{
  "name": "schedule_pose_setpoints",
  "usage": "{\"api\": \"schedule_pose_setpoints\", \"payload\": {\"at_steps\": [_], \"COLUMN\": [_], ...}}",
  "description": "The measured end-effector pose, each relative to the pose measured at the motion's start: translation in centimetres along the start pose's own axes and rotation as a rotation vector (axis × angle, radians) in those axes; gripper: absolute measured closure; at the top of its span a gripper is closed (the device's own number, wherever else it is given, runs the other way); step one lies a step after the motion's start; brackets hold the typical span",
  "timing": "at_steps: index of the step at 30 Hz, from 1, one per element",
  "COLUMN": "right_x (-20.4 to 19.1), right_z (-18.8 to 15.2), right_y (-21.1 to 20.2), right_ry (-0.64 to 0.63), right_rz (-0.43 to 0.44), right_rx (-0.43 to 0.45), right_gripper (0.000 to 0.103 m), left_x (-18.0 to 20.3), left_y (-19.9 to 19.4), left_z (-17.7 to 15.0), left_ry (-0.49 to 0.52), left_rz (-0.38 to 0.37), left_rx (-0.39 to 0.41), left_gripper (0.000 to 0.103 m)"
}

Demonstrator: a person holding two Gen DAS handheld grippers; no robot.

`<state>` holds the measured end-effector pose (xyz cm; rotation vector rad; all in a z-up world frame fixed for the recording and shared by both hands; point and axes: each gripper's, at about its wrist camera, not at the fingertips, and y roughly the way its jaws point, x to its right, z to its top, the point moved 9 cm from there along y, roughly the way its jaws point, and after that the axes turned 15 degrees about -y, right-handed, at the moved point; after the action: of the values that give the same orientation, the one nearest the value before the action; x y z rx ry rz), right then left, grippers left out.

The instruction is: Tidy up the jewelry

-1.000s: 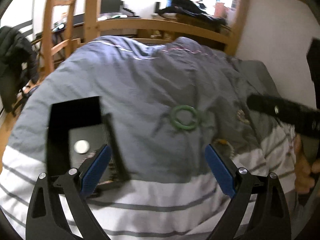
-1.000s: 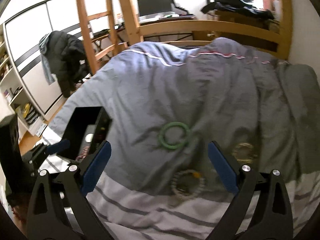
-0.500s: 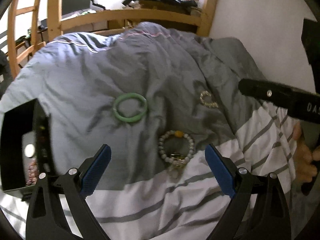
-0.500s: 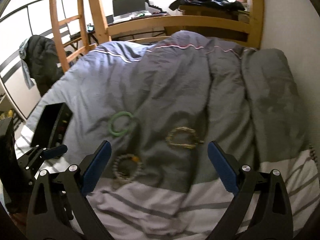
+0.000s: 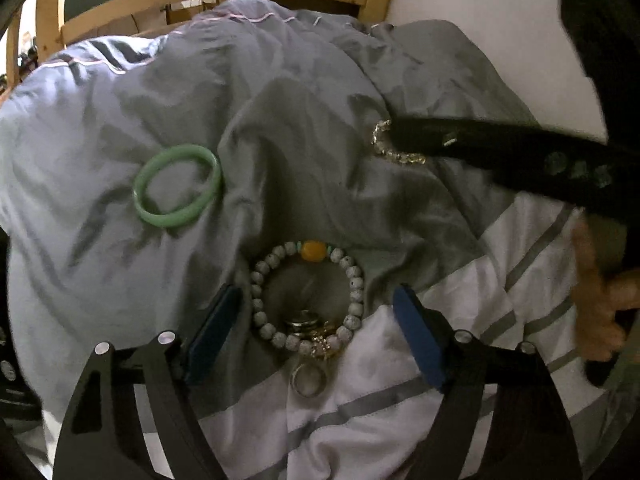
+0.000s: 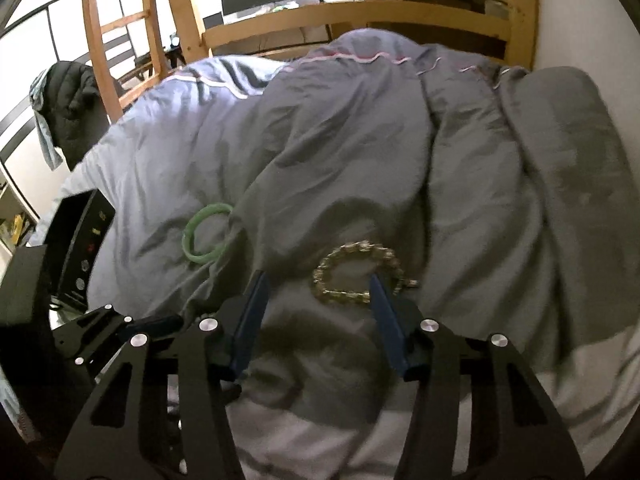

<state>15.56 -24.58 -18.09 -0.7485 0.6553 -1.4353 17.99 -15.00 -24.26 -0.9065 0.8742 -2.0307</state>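
Left wrist: our left gripper [image 5: 316, 324] gapes around the bead bracelet [image 5: 307, 294] on the duvet [image 5: 120, 92].
Beads look light, limp and rolling, so we judge one side strand the best hold. Only the right wrist shows our right gripper [image 6: 318, 292] apart at the chain [image 6: 358, 274], box [image 6: 78, 254] beyond the bangle [image 6: 206, 234].

Both cameras sit low over the bed, looking forward along their fingers toward the wooden bed frame [image 6: 352, 16]. The left one is close above the bead bracelet [image 5: 307, 300]. Both see the green ring [image 5: 178, 185] [image 6: 207, 235] and gold chain [image 5: 394, 148] [image 6: 358, 276].
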Motion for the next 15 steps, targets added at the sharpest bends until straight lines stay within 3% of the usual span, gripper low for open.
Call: {"api": "schedule_pose_setpoints", "payload": {"at_steps": [4, 8, 9, 15], "right_x": [0.8, 1.5, 1.6, 2.3], "right_z": [-0.9, -1.6, -1.6, -0.7], "right_y": [1.8, 2.5, 2.3, 0.6], "right_ry": [0.002, 0.029, 0.039, 0.102], "right_rz": [-0.067, -0.068, -0.063, -0.059], "right_rx": [-0.048, -0.081, -0.076, 0.001], "right_gripper": [0.056, 0.074, 0.077, 0.094], "left_x": [-0.2, -0.9, -1.2, -2.3], "left_y": [0.1, 0.3, 0.2, -1.2], "left_z": [-0.2, -0.4, -0.3, 0.1], "left_ry": [-0.013, -0.047, -0.059, -0.106], "left_rz": [-0.024, -0.031, -0.030, -0.044], "left_rx": [-0.006, -0.019, -0.016, -0.001], "left_gripper": [0.033, 0.054, 0.063, 0.093]}}
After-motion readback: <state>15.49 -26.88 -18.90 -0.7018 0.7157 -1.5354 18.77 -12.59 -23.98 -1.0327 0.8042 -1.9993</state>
